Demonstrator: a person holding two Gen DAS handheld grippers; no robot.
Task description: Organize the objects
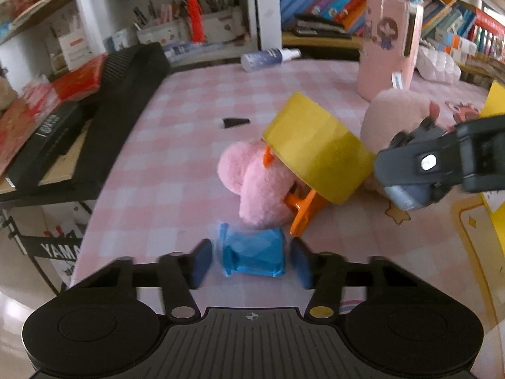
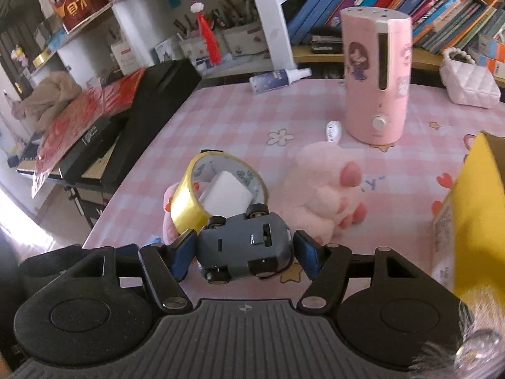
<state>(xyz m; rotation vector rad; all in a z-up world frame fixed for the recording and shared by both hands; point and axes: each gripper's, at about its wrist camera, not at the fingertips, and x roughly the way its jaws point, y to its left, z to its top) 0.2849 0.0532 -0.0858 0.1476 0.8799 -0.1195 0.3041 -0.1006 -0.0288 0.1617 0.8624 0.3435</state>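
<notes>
Beside the yellow tape roll [image 2: 202, 195], our right gripper [image 2: 243, 252] clamps the grey toy car [image 2: 243, 246] for sorting; our left gripper [image 1: 251, 262] brackets the blue packet [image 1: 252, 255], jaws apart, unclosed.

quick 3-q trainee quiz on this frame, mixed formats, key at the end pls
1. True or false: the right gripper holds the grey toy car with its wheels turned toward the camera.
2. What sits inside the ring of the yellow tape roll in the right wrist view? A) white block B) orange clip C) spray bottle
3. Fill in: the left gripper has its fingers either side of a ____ wrapped packet, not closed on it.

Key: 1 true; 2 A, the white block; 3 blue.
</notes>
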